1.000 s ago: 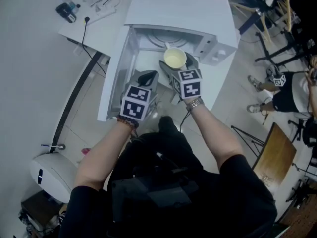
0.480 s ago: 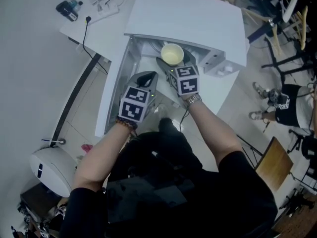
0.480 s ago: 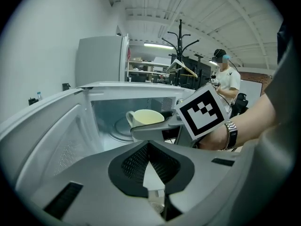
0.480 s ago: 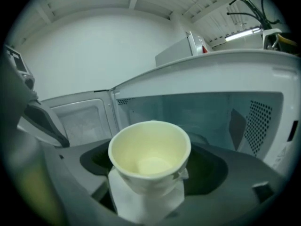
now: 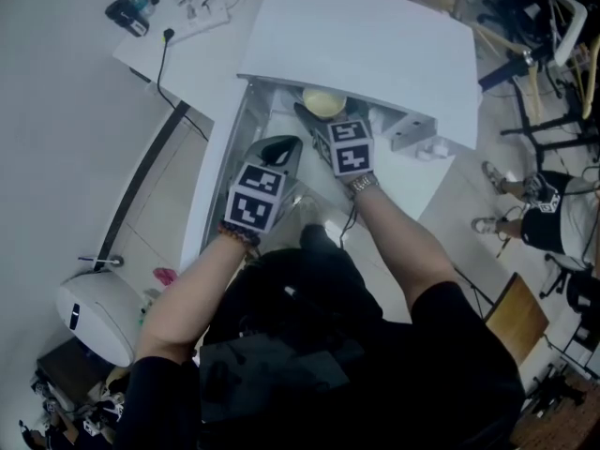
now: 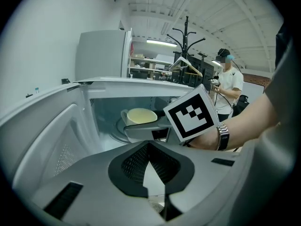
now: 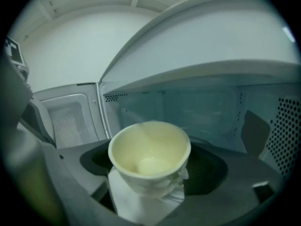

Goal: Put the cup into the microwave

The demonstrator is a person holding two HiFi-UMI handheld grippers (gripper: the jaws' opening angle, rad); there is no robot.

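A pale yellow cup (image 5: pixel 323 102) is held at the mouth of the white microwave (image 5: pixel 366 36), half hidden under its top edge. My right gripper (image 5: pixel 325 112) is shut on the cup (image 7: pixel 149 154), its jaws wide around the body, and the grey cavity (image 7: pixel 202 112) lies behind it. The left gripper view shows the cup (image 6: pixel 141 116) above the round turntable (image 6: pixel 116 129). My left gripper (image 5: pixel 278 148) is shut on nothing and hovers beside the open door (image 5: pixel 220 129). Its fingers (image 6: pixel 134 161) meet in front of the opening.
The microwave stands on a white table (image 5: pixel 202 50) with cables and a small bottle (image 5: pixel 131 12) at the far left. A white rounded appliance (image 5: pixel 94 322) sits low on the left. Chairs and a person (image 5: pixel 534 223) are at the right; another person (image 6: pixel 230 79) stands behind a coat stand.
Both grippers have moved forward toward the microwave. The cup has gone from in front of the opening to under the top edge, into the cavity.
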